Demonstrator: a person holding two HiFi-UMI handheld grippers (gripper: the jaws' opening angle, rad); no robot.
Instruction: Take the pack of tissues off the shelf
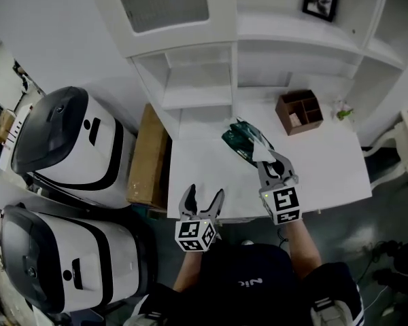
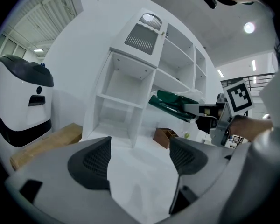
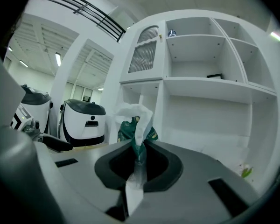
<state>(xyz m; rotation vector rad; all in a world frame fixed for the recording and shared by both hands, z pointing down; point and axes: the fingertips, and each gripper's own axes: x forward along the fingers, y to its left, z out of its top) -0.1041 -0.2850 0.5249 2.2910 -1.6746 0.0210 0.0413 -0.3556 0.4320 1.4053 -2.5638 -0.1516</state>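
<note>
Above a white table (image 1: 190, 168), the green pack of tissues (image 1: 239, 140) is clamped by the right gripper (image 3: 139, 158). Its pinched wrapper is seen only in that gripper's view. The left gripper (image 1: 204, 194), at the pack's 8 o'clock, is spread wide.

Lab hall: white shelf unit (image 1: 285, 29), b/w machines (image 1: 75, 138)

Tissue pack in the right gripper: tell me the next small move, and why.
Probably lower the right gripper until the tissue pack rests on the table, then release. Its fingers are shut on the pack's end, and the left gripper view shows the pack hanging clear of the shelf, above the table.
</note>
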